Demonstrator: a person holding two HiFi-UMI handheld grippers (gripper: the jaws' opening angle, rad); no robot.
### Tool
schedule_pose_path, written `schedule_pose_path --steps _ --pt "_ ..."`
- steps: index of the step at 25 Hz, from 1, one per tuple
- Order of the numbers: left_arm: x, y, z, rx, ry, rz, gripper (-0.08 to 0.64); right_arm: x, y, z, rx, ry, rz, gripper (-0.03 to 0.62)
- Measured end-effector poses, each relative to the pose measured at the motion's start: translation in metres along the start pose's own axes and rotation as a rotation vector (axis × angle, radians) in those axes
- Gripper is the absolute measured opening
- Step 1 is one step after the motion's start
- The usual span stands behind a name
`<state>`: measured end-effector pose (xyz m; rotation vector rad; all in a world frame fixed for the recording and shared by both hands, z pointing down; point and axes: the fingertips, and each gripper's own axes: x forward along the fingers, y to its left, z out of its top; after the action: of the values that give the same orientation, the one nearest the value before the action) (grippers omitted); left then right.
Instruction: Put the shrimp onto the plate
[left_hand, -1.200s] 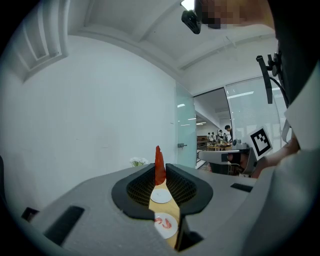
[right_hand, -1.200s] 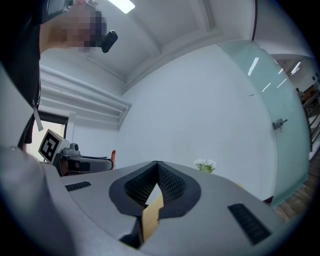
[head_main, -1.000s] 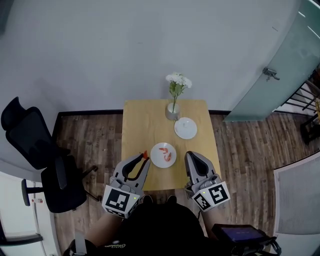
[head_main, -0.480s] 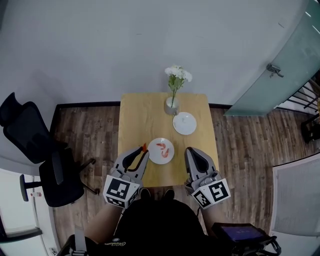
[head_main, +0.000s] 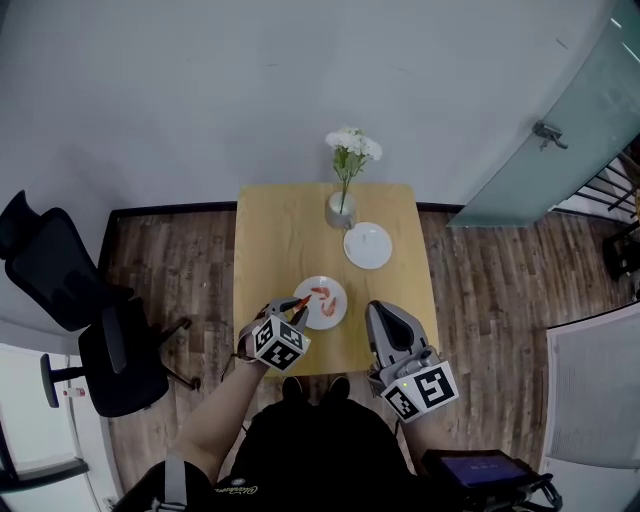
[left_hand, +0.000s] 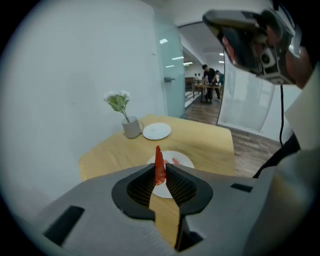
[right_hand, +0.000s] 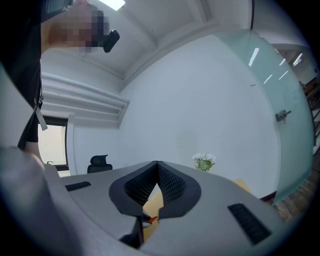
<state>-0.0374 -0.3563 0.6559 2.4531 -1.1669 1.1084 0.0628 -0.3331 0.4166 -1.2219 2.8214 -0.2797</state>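
Head view: barely-parted left tongs (head_main: 299, 311) apparently pinch shrimp (head_main: 296, 302).

Table (head_main: 280, 240): near plate (head_main: 338, 298), far plate (head_main: 368, 246), vase (head_main: 340, 210)

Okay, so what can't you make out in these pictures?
- Head view: the red pieces on the near plate are too small to count.
- Left gripper view: the held shrimp and left gripper cover part of that plate.
- Right gripper view: the right gripper blocks nearly all of the table; only slivers show.
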Motion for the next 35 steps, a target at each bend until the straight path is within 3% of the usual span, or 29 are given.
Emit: schedule_pose_path --steps 5,9,18,25,30,35 --pt "0.057 -0.021 -0.032 0.274 0.189 -0.097 0.069 -0.006 -0.004 -0.002 0.008 0.009 -0.009 0.002" --pt "0.083 -0.029 -0.059 0.384 0.312 -0.157 0.069 -0.015 -0.01 -0.003 0.009 0.014 -0.026 0.002" --pt "0.101 -0.022 -0.071 0.398 0.407 -0.2 0.071 -0.026 -0.021 -0.009 0.019 0.023 -0.064 0.002" --pt "0.113 -0.026 -0.074 0.525 0.49 -0.204 0.071 -0.032 -0.027 -0.012 0.032 0.023 -0.081 0.002" --pt "0.116 -0.025 -0.075 0.562 0.507 -0.197 0.074 -0.034 -0.03 -0.014 0.035 0.023 -0.091 0.002" --pt "0.115 -0.023 -0.074 0.546 0.494 -0.186 0.075 -0.034 -0.031 -0.014 0.036 0.026 -0.091 0.002"
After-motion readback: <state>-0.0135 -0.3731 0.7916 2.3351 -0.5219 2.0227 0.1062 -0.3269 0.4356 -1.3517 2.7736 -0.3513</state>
